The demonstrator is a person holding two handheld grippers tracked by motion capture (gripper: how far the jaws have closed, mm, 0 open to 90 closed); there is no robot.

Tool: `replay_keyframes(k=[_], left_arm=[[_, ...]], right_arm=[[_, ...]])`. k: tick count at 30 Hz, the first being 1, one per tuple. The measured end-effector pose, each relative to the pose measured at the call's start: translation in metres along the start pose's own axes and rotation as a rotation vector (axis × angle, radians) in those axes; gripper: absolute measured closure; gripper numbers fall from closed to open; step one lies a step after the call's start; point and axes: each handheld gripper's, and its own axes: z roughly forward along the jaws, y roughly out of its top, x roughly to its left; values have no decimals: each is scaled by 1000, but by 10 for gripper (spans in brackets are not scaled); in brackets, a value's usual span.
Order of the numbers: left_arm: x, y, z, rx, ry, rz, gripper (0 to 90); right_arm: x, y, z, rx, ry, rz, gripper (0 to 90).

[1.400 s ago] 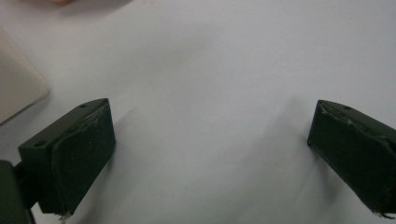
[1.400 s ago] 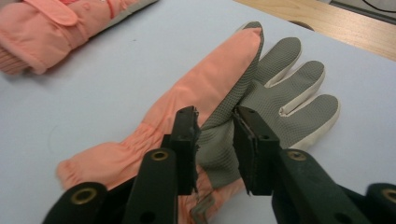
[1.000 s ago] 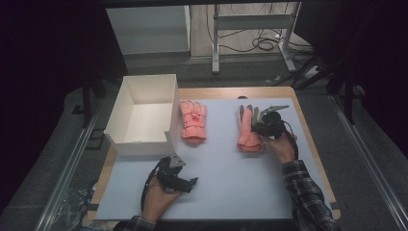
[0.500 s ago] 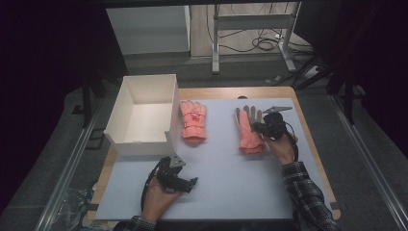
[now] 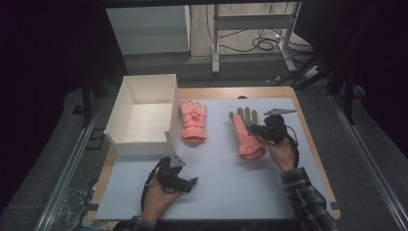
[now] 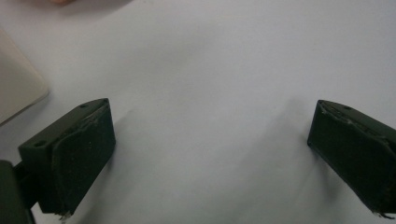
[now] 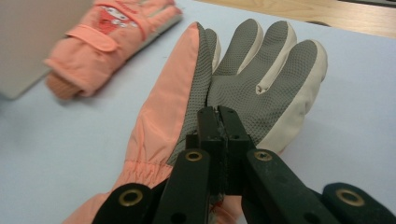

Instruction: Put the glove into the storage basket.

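Glove (image 7: 243, 79), palm-up, sits pinched in the right gripper's (image 7: 218, 114) closed jaws, seemingly only thin fabric (could slip); left gripper (image 6: 210, 140) gapes empty.

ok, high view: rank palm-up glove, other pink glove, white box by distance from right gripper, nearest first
1. Palm-up glove: under the right gripper, jaws shut on it.
2. Other pink glove: mid-table, to its left.
3. White box: far left, beyond that glove.

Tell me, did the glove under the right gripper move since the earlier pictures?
Yes. The glove has slid left with the right gripper, toward the white box and the other glove, so the gap between the two gloves is narrower.
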Motion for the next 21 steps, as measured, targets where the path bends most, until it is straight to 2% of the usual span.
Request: replay_keyframes(k=[8,13,17,21], left_arm=[[0,0,0,1,0,1,9],[0,0,0,1,1,2,9],[0,0,0,1,0,1,9],[0,0,0,1,0,1,9]], right_arm=[[34,-8,-12,-11,44,-14,895],[52,-18,-13,-6,64,-11,895],[57,-29,-7,11,80,4,895],[56,-41,2,40,81,15,892]])
